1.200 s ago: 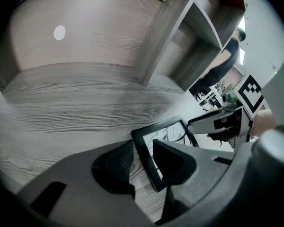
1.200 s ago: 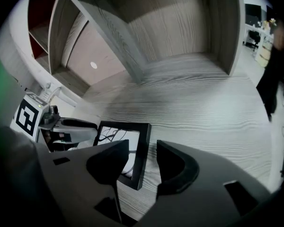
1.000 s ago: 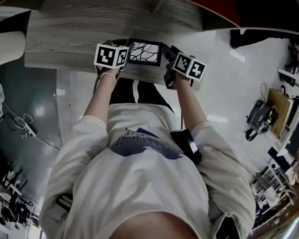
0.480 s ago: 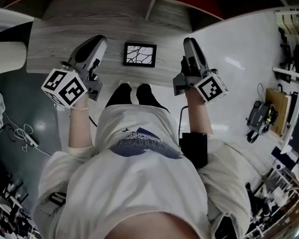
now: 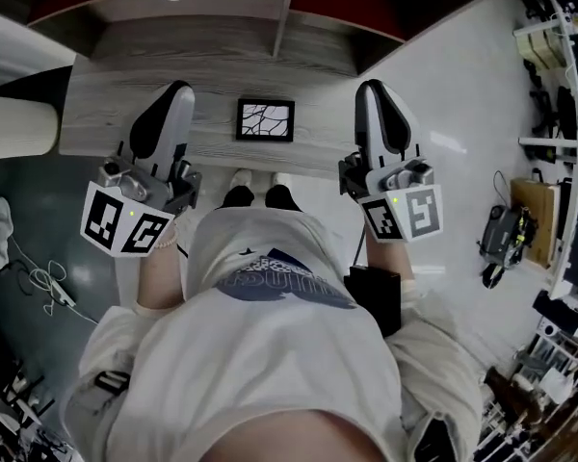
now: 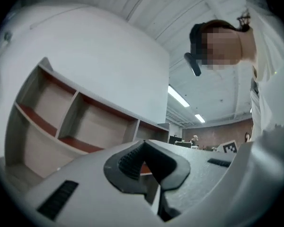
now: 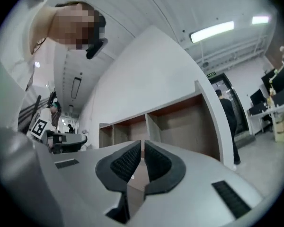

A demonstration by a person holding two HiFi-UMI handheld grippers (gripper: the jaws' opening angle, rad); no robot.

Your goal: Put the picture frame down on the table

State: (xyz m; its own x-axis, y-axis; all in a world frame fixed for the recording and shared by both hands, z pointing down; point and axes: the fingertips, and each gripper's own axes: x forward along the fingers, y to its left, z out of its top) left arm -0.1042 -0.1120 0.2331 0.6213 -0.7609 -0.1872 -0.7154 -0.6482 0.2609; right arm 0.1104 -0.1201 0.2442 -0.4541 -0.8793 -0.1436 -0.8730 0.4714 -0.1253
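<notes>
The picture frame (image 5: 266,120), black-edged with a branch pattern on white, lies flat on the grey wooden table (image 5: 106,114) near its front edge, with nothing touching it. My left gripper (image 5: 176,89) is held high to its left and points level toward the shelves. Its jaws have just been closing and the pads meet with nothing between them (image 6: 143,148). My right gripper (image 5: 370,87) is held high to the frame's right. Its jaws have also been closing, down to a thin slit that holds nothing (image 7: 142,148).
A shelf unit with open compartments (image 5: 222,8) stands behind the table, and it also fills both gripper views as the shelf (image 6: 75,122) and the shelf (image 7: 180,126). White floor lies to the right, with equipment and racks (image 5: 506,229) along its edge. Cables (image 5: 48,272) lie at the left.
Both grippers let go of the frame, rose and moved apart to its sides, swinging from pointing down to level. Their jaws closed. The frame stays flat on the table.
</notes>
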